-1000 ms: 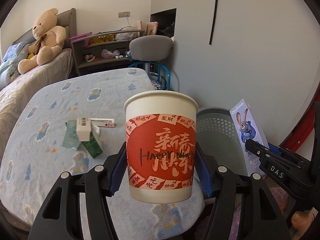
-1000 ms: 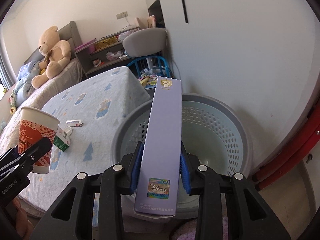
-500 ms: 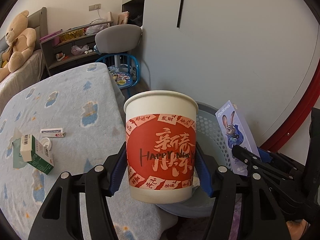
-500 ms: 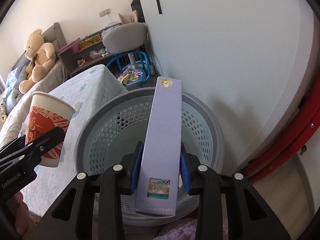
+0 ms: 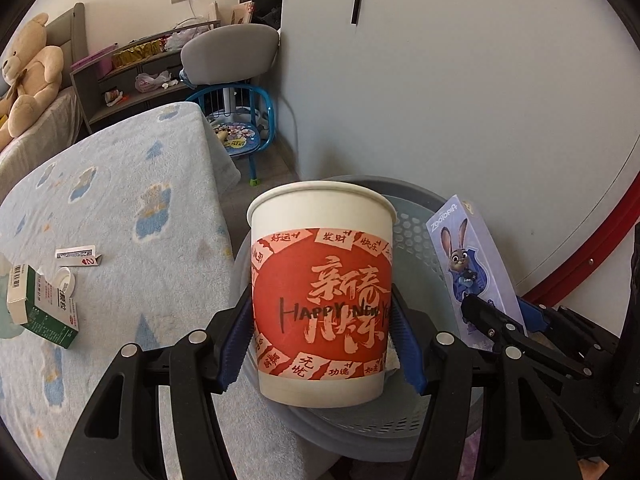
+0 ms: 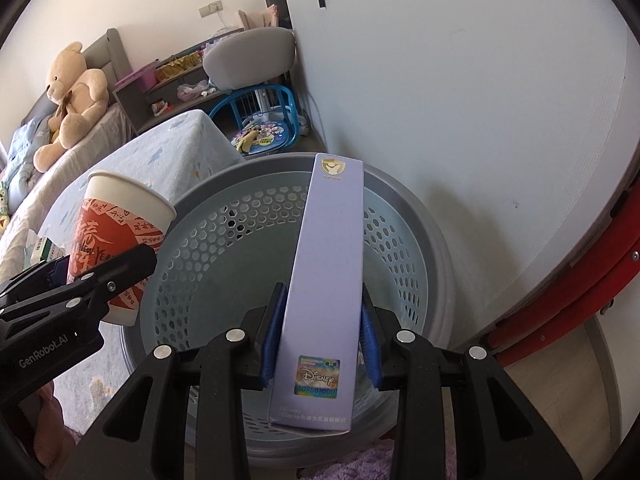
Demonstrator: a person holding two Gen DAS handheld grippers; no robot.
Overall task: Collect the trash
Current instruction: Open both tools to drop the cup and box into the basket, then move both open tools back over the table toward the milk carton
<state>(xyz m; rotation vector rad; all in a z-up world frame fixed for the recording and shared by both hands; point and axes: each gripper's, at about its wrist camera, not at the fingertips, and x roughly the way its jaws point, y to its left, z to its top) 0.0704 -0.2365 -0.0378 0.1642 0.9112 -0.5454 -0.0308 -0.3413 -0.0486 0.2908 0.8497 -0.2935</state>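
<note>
My left gripper is shut on a white and red paper cup, held upright over the near left rim of a grey perforated trash basket. My right gripper is shut on a long lilac Disney box, held over the middle of the basket. The cup and left gripper show at the left of the right wrist view. The box and right gripper show at the right of the left wrist view.
A table with a blue patterned cloth stands left of the basket, with a green and white carton, a small white lid and a playing card on it. A blue child's chair, a grey chair and a wall lie beyond.
Both grippers have moved further over the basket with their loads. The cup now hangs over the basket's rim instead of the table edge.
</note>
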